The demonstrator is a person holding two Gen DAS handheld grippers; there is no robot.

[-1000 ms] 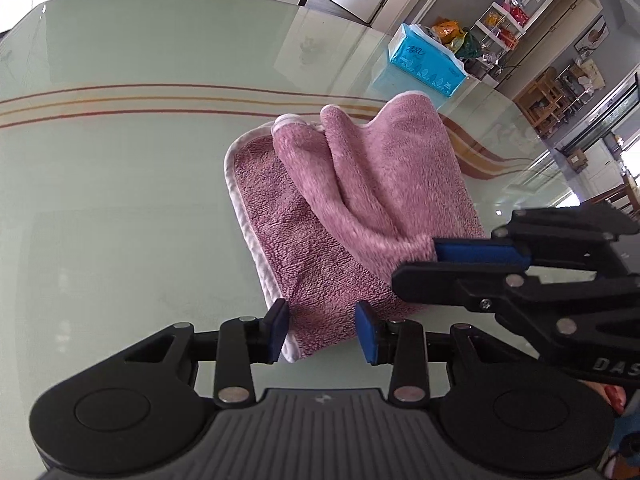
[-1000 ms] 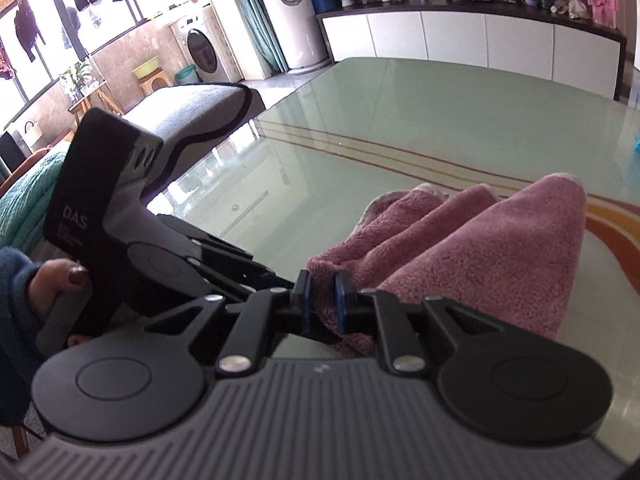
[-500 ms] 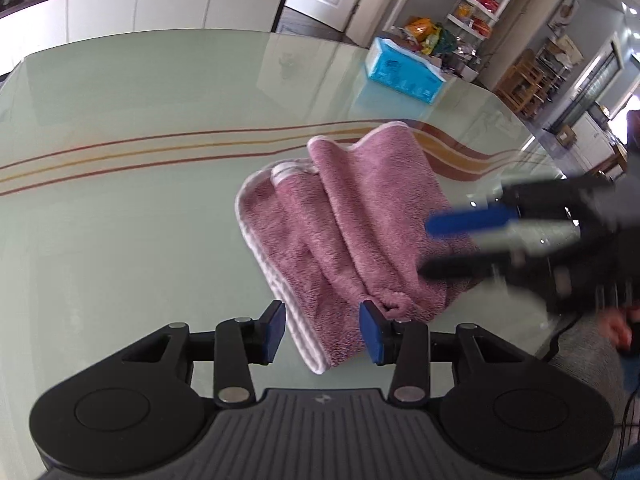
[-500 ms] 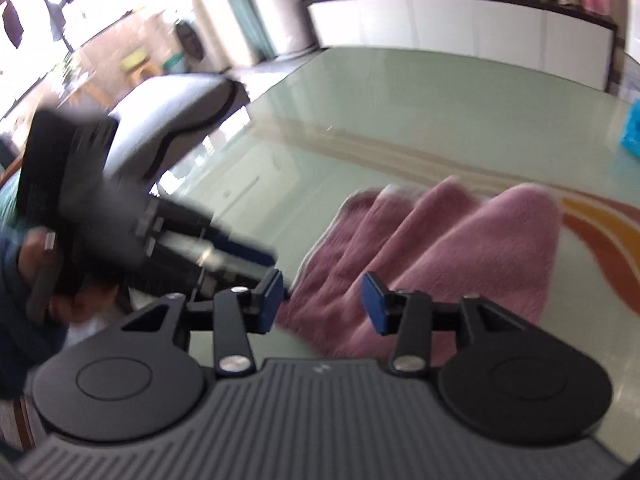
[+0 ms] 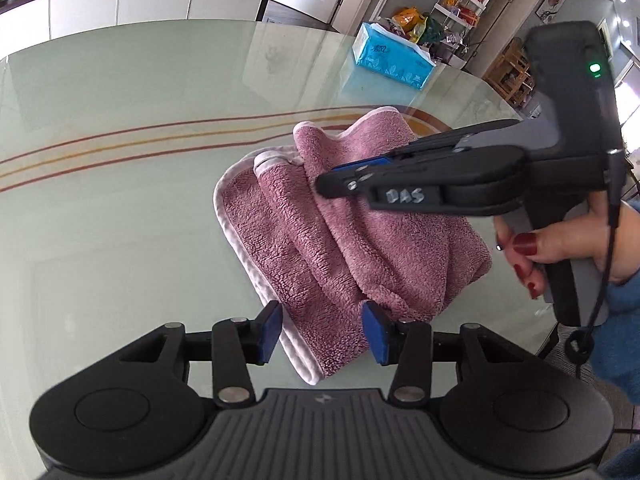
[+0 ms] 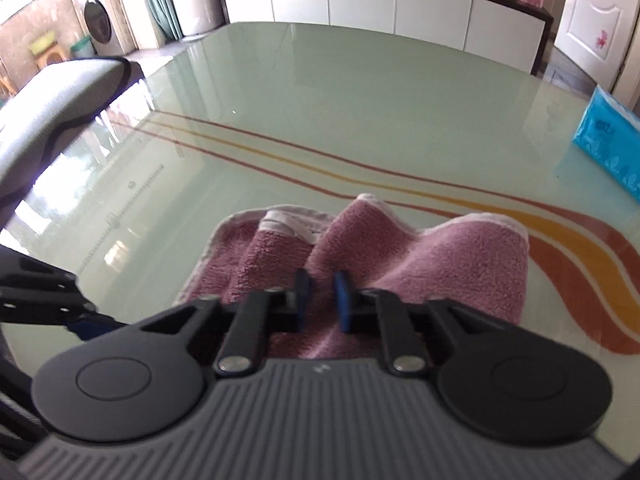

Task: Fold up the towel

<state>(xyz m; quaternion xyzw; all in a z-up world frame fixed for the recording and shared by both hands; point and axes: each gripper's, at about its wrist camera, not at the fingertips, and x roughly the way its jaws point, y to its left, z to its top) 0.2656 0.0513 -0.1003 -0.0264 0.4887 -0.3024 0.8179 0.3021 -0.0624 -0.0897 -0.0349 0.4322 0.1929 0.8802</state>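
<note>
My left tongs (image 5: pixel 322 332) sit low at the near edge of the table (image 5: pixel 120 128). Their jaws are opening, with the near corner of the pink towel (image 5: pixel 352 232) between them, not pinched. My right tongs (image 6: pixel 321 296) are squeezed almost shut above the towel's bumpy folds. Far off, near the table's far right edge, lies a blue tissue pack (image 5: pixel 392 58).
</note>
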